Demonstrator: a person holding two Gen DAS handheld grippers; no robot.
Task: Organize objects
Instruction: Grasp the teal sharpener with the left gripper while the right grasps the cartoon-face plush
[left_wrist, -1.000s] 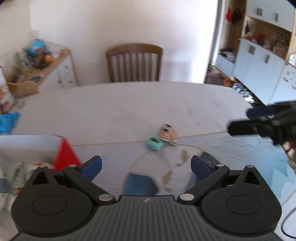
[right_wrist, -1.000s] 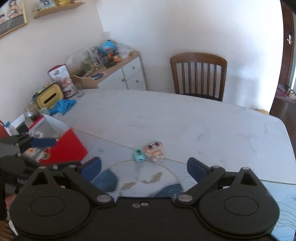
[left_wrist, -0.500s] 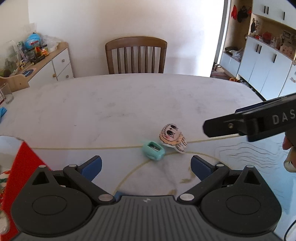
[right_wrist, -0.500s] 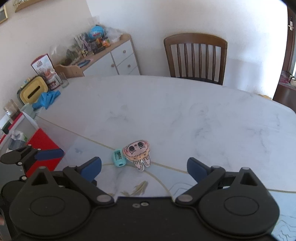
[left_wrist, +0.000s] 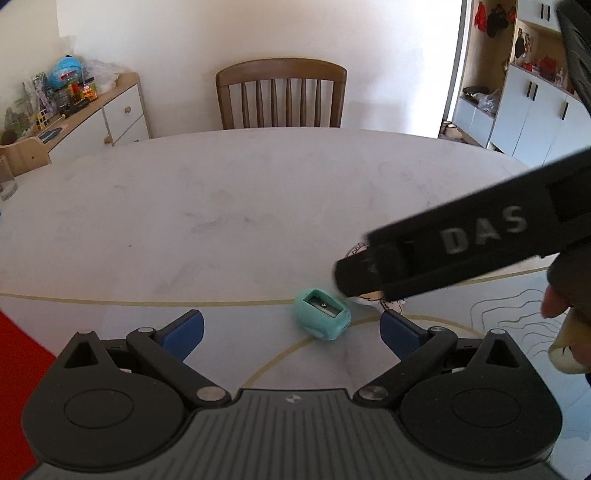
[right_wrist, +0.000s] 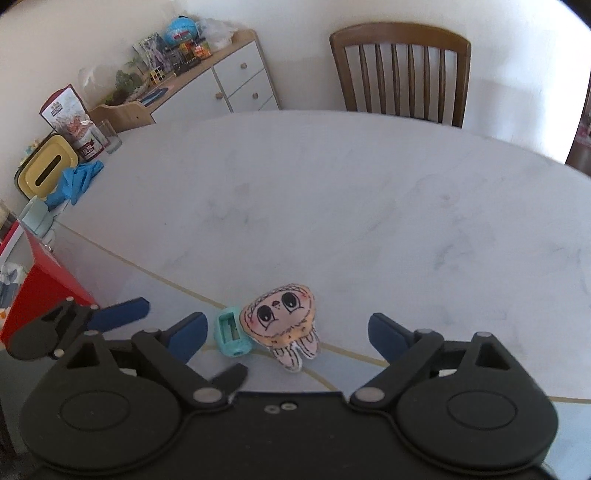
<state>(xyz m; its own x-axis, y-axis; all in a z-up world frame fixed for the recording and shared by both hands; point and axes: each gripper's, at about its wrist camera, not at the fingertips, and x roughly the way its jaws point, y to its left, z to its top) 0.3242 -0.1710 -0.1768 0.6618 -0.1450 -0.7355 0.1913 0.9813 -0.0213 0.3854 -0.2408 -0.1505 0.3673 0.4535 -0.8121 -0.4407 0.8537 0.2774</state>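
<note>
A teal pencil sharpener (left_wrist: 321, 319) lies on the table mat between the blue fingers of my left gripper (left_wrist: 291, 330), which is open, nearer its right finger. Touching the sharpener's right side is a small peach plush toy (right_wrist: 280, 321) with big eyes. My right gripper (right_wrist: 288, 336) hangs just over the toy with its jaws closing. The toy is between them and the pads are clear of it. In the left wrist view the right gripper's black casing (left_wrist: 461, 251) hides most of the toy. One of the left gripper's fingers (right_wrist: 122, 314) shows in the right wrist view.
A red box (right_wrist: 44, 288) stands at the table's left edge. Blue gloves (right_wrist: 77, 181), a yellow tissue box (right_wrist: 44, 166) and a glass (right_wrist: 109, 136) sit at the far left. A wooden chair (left_wrist: 280, 96) stands behind the table, and a person's hand (left_wrist: 569, 332) is at the right.
Both grippers have come down and forward onto the sharpener and toy. The right gripper's casing now covers the toy in the left wrist view, and its jaws stand slightly narrower.
</note>
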